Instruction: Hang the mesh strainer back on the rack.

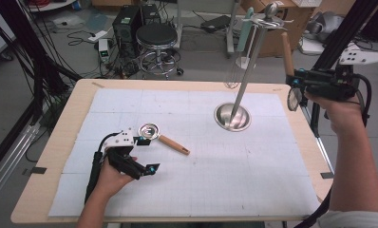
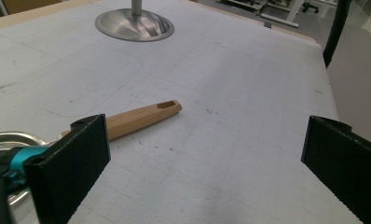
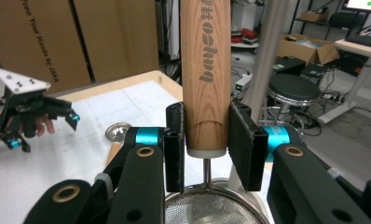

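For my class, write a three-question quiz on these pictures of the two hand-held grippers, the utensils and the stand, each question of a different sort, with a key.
1. True or false: the left gripper is shut on the ladle lying on the mat.
2. What does the right gripper hold? A) a whisk B) a wooden-handled strainer C) a spatula
3. Fill in: the stand's pole rises from a round metal ____.

Key
1. False: its jaws are wide apart, and the ladle lies beside it.
2. B: the jaws clamp the wooden handle, with mesh below.
3. base
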